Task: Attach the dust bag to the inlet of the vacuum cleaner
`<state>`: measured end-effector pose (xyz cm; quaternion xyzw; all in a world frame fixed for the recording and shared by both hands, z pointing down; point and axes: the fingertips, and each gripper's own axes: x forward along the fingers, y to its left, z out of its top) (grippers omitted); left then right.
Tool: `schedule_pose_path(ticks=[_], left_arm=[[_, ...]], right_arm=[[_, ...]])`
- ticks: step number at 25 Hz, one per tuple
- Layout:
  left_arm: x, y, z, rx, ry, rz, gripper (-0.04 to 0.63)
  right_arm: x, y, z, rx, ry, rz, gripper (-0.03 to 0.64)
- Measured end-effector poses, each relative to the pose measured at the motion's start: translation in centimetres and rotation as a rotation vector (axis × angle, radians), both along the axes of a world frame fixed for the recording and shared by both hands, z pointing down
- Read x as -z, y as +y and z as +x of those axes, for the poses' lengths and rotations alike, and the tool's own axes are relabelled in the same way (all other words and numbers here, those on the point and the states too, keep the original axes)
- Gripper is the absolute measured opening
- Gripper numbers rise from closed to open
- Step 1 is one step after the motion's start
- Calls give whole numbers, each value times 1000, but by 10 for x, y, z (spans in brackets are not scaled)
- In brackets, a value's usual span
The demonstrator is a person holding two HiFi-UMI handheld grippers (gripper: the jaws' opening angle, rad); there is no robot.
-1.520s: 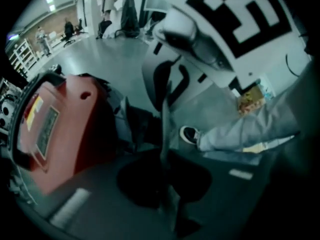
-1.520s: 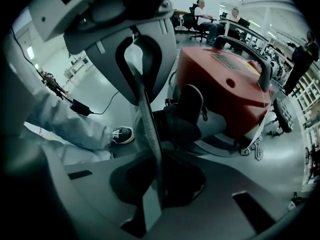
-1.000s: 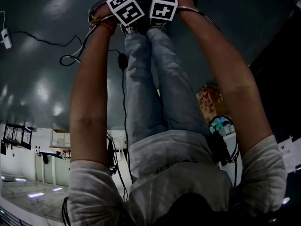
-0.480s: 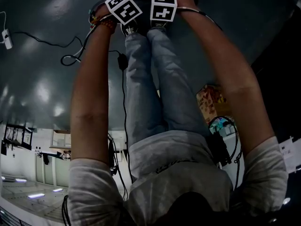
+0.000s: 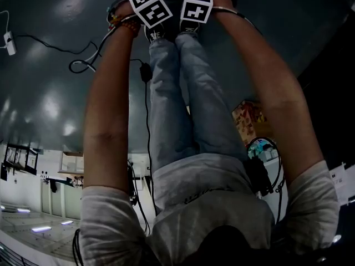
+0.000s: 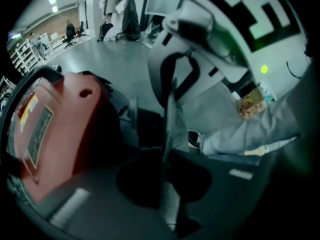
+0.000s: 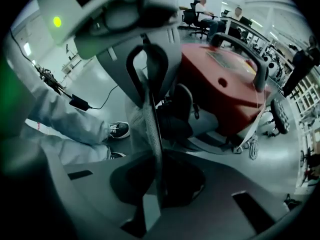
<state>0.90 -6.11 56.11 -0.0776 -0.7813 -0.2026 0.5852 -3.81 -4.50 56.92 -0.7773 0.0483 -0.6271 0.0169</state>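
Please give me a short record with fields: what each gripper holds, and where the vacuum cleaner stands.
left gripper: shut on a thin grey dust bag, seen edge-on
right gripper: shut on the dust bag too
vacuum cleaner: red, dark handle, on the floor beside both grippers
bag on inlet: not shown

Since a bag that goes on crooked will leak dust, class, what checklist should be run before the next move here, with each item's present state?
1. Left hand-held gripper shut on the dust bag: ok; the thin edge sits between its jaws.
2. Right hand-held gripper shut on the same bag: ok.
3. Vacuum cleaner close ahead of both grippers: ok.
4. Inlet in sight: cannot tell; no view shows it plainly.
5. Bag opening lined up with the inlet: cannot tell; the bag shows edge-on only.
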Motion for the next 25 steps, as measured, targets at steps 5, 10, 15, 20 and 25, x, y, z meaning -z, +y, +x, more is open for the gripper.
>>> schedule_pose_path(ticks=[5,10,15,20,25], left_arm=[[-3,-1,7,28,13,21,28],[17,7,1,-47,16,-43,28],[13,8,0,7,3,-32,29],[16,6,3,42,11,-28,34],[25,3,4,61,14,-32,59]], right_arm=[[2,7,8,-5,21,-6,31],[-13,0,1,-102,24,36,31],[-8,1,-3,-85,8,22,31],[2,4,1,-117,9,29,32],[13,-2,-1,-123,20,40,34]])
